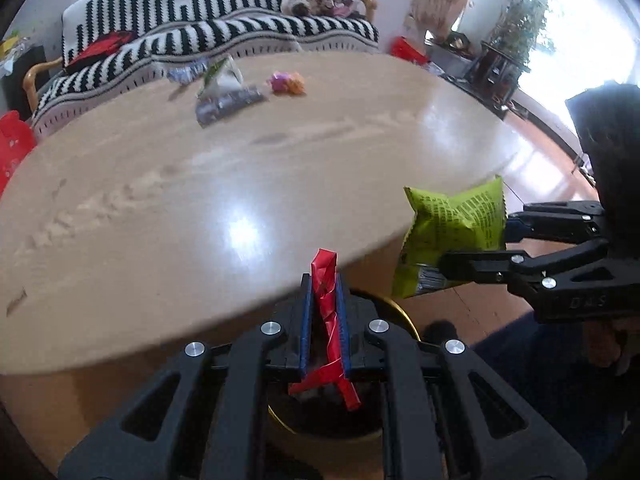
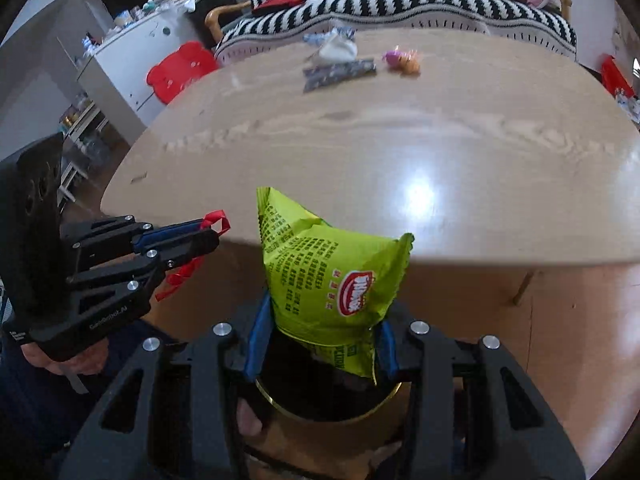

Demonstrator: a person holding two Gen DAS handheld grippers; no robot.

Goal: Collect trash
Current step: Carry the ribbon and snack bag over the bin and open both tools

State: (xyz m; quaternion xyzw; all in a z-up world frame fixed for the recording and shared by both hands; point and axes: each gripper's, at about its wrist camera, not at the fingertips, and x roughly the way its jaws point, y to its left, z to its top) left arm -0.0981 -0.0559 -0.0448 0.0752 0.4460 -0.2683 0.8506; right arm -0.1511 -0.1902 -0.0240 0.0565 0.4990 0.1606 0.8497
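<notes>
My left gripper (image 1: 323, 280) is shut on a twisted red wrapper (image 1: 326, 308), pinched between its blue pads just past the near edge of the wooden table (image 1: 180, 184). My right gripper (image 2: 324, 332) is shut on a puffy green snack bag (image 2: 332, 280). Both hang over a gold-rimmed round bin (image 2: 384, 404) on the floor below. In the left wrist view the right gripper (image 1: 480, 242) and green bag (image 1: 452, 232) sit to the right. More trash lies at the table's far end: a dark wrapper (image 1: 228, 106), a white-green packet (image 1: 222, 80), a pink-orange crumple (image 1: 286, 82).
A black-and-white striped sofa (image 1: 224, 28) runs behind the table. A red stool (image 2: 180, 70) and a white cabinet (image 2: 132, 56) stand at the left. The person's dark blue trouser leg (image 1: 532, 360) is beside the bin (image 1: 396, 308). Wooden floor (image 2: 560, 320) lies to the right.
</notes>
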